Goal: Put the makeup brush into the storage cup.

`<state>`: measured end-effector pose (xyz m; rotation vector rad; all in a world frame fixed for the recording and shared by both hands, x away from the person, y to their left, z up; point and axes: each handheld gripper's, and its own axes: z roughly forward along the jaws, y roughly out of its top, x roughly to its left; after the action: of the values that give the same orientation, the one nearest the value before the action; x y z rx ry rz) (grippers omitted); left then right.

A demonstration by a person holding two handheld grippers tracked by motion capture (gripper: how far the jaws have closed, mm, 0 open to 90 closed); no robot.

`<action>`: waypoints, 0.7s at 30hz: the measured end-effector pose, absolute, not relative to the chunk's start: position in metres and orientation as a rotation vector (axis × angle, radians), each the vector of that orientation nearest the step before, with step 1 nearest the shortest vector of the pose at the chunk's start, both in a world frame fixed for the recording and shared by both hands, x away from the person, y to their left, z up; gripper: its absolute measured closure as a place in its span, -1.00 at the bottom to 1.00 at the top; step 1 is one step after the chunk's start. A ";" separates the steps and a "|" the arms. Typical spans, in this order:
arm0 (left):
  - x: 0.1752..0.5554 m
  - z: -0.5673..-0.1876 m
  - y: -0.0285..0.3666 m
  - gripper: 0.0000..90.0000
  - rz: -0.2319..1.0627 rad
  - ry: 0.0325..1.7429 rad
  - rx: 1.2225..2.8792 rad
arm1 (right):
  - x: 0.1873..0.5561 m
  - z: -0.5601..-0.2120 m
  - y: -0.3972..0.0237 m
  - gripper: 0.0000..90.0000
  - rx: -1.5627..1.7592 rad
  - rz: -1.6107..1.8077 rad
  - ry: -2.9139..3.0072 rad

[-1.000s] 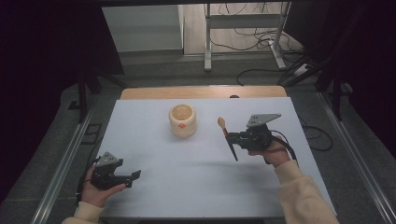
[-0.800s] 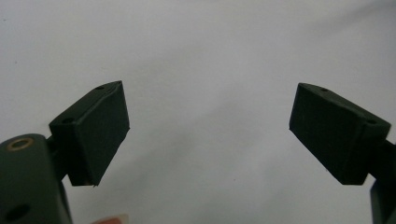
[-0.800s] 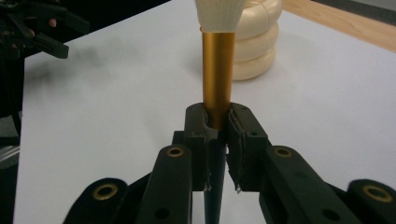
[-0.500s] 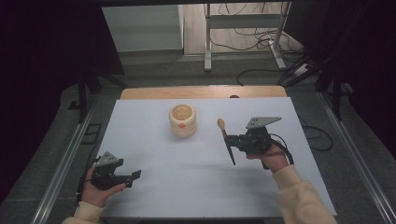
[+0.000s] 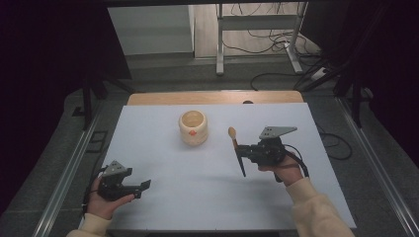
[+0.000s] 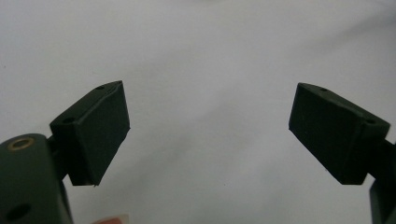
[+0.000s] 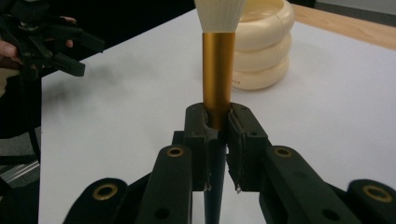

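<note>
A brush [image 5: 237,149] with a pale head, gold ferrule [image 7: 217,74] and dark handle is held off the white table [image 5: 197,192], head pointing toward the far side. My right gripper [image 5: 244,150] is shut on it just below the ferrule, its jaws [image 7: 218,122] pinching the handle from both sides. A cream ribbed cup [image 5: 193,127] stands upright at the table's middle back, to the left of the brush and just beyond its head [image 7: 261,51]. My left gripper [image 5: 143,185] rests open near the front left corner with nothing between its fingers [image 6: 208,126].
A wooden strip [image 5: 217,97] borders the table's far edge. Metal rails [image 5: 74,163] run along both sides. A white frame and cables [image 5: 257,34] sit on the floor beyond. My left gripper also appears far off in the right gripper view [image 7: 70,53].
The right gripper has drifted slightly toward the near edge, carrying the brush with it. The left gripper has stayed put.
</note>
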<state>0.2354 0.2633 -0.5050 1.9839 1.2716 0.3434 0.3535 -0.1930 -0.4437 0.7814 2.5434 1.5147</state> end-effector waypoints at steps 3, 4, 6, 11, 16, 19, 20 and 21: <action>0.235 -0.503 0.260 -0.70 0.336 1.265 1.972 | 0.353 -0.445 -0.191 0.76 0.785 1.505 2.550; 0.235 -0.503 0.258 -0.70 0.330 1.263 1.964 | 0.353 -0.445 -0.191 0.76 0.783 1.504 2.550; 0.236 -0.502 0.254 -0.70 0.321 1.251 1.964 | 0.352 -0.445 -0.190 0.76 0.777 1.497 2.551; 0.239 -0.498 0.241 -0.69 0.308 1.224 1.967 | 0.351 -0.443 -0.190 0.76 0.772 1.502 2.547; 0.245 -0.492 0.231 -0.68 0.293 1.211 1.952 | 0.350 -0.443 -0.190 0.76 0.767 1.519 2.549; 0.251 -0.487 0.225 -0.67 0.281 1.201 1.938 | 0.350 -0.443 -0.190 0.76 0.757 1.527 2.549; 0.253 -0.486 0.223 -0.66 0.273 1.198 1.931 | 0.349 -0.443 -0.190 0.76 0.754 1.529 2.550; 0.255 -0.484 0.220 -0.66 0.260 1.195 1.925 | 0.349 -0.442 -0.190 0.76 0.752 1.531 2.548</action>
<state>0.2546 0.2197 -0.4843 1.9254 1.1950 0.2601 0.3494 -0.1896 -0.4424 0.7518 2.5482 1.5309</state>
